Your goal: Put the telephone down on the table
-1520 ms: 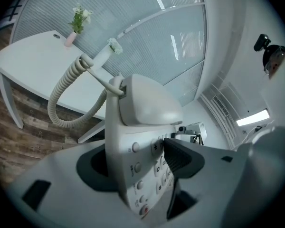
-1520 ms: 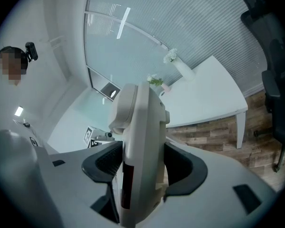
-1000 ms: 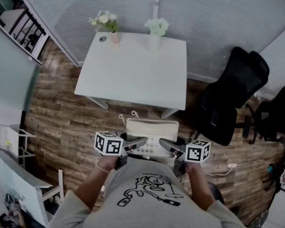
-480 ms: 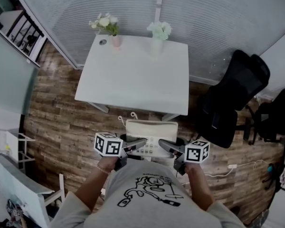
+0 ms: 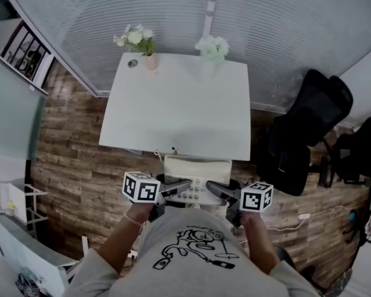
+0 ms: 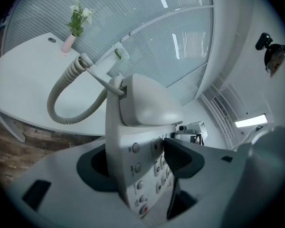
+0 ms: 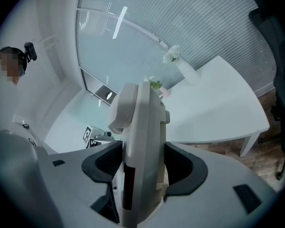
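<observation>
Since a second ago: the white table [image 5: 173,116] has drawn nearer in the head view, and its near edge now lies just beyond the telephone [image 5: 196,177]. Both grippers sit where they were in the frame, with the same grip.

Head view:
- I see the telephone held in the air over the wooden floor [image 5: 74,147], close to my chest and not yet over the table top.
- Left gripper [image 5: 184,185] is clamped on the telephone's left side and right gripper [image 5: 213,188] on its right side.
- Two vases of flowers stand on the table's far edge, the pink vase [image 5: 150,62] to the left and the white vase [image 5: 211,53] to the right.
- A black office chair [image 5: 303,135] stands on the right, apart from the table.

Left gripper view:
- Both dark pads press on the telephone base, one of them on the keypad face [image 6: 156,170].
- The handset [image 6: 147,101] sits on its cradle.
- The coiled cord [image 6: 61,103] loops out to the left, with the table behind it.

Right gripper view:
- The telephone is seen edge on, upright between the two pads, and both pads are closed against it.
- The table lies beyond, to the right.
</observation>
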